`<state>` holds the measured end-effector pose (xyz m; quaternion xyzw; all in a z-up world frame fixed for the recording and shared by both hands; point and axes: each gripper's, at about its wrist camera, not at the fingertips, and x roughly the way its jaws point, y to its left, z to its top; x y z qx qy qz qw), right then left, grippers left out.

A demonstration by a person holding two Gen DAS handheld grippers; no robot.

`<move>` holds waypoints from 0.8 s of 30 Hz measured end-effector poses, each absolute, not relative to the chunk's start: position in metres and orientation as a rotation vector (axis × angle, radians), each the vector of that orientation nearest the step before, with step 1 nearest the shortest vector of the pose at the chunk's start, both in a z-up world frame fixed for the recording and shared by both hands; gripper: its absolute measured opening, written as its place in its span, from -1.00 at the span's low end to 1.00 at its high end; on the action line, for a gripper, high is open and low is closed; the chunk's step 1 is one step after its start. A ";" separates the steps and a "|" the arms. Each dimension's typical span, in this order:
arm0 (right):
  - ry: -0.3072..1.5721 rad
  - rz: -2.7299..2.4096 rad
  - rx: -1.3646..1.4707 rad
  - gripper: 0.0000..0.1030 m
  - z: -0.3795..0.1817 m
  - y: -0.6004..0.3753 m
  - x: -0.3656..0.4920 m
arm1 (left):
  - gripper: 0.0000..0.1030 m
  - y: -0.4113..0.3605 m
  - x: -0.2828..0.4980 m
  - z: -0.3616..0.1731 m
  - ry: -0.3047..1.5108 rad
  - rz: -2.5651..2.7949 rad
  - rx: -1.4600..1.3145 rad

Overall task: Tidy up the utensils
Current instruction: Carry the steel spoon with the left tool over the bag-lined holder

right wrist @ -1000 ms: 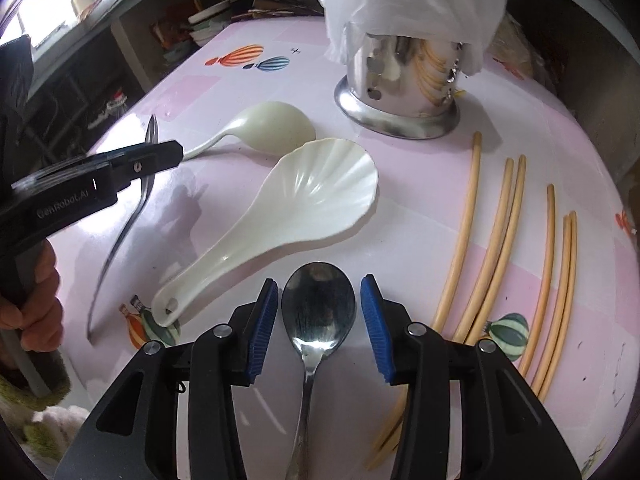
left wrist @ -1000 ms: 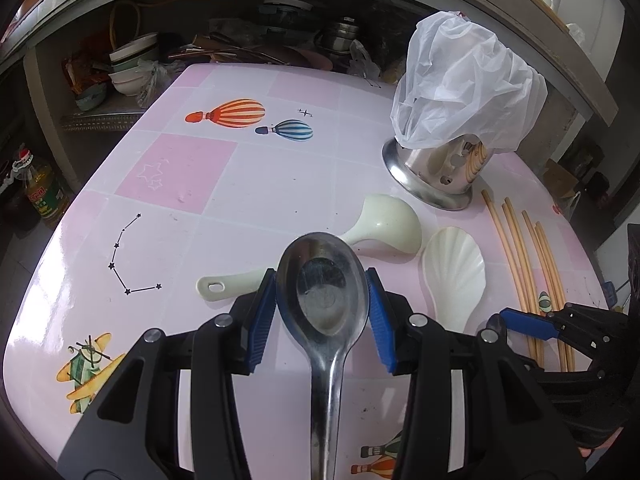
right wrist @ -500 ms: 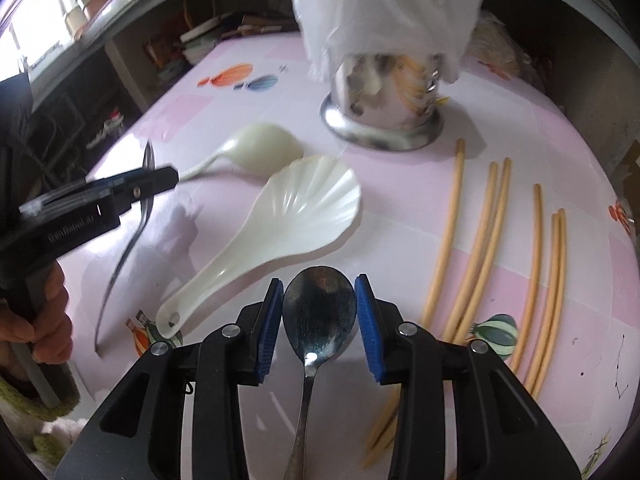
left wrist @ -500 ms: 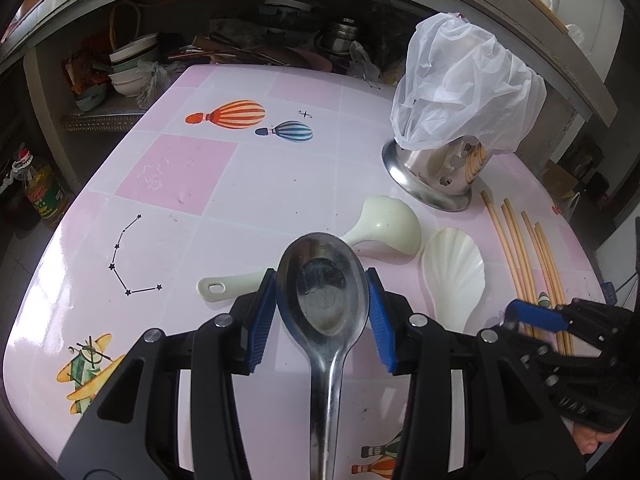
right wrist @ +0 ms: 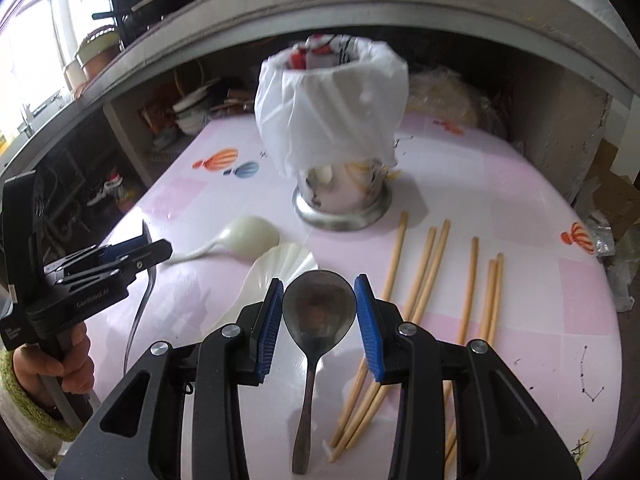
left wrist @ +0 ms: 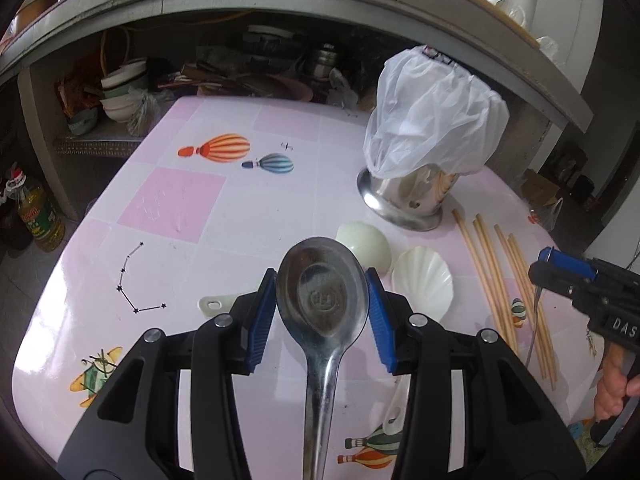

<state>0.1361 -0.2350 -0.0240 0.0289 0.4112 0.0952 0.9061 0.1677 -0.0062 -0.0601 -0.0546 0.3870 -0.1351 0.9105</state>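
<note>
My left gripper (left wrist: 322, 296) is shut on the bowl of a large steel spoon (left wrist: 320, 280), whose handle runs back between the fingers. In the right wrist view my right gripper (right wrist: 319, 308) is shut on a small steel spoon (right wrist: 318, 312), held above the pink table (right wrist: 520, 320) with its handle hanging down. A steel utensil holder (right wrist: 340, 204) with a white plastic bag (right wrist: 332, 120) over it stands beyond both grippers. A white ladle (left wrist: 366, 246), a shell-shaped white spoon (left wrist: 424, 284) and several chopsticks (right wrist: 424, 272) lie on the table between.
A concrete shelf alcove (left wrist: 224, 80) behind the table holds bowls and clutter. An oil bottle (left wrist: 38, 216) stands on the floor to the left. Cardboard (right wrist: 616, 196) lies off the table's right edge. A hand (right wrist: 60, 364) holds the left gripper's handle.
My right gripper's pads closed on the small spoon's bowl and lifted it off the table, pitching up toward the holder. The left gripper kept its hold on the large spoon and barely moved.
</note>
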 end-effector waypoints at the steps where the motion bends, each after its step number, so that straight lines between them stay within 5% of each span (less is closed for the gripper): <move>1: 0.836 0.190 0.061 -0.30 -0.020 -0.237 0.135 | -0.19 -0.006 0.166 -0.057 0.792 -0.282 -0.114; 24: 0.704 0.178 0.129 -0.30 0.006 -0.253 0.120 | -0.19 -0.012 0.142 0.009 0.681 -0.283 -0.054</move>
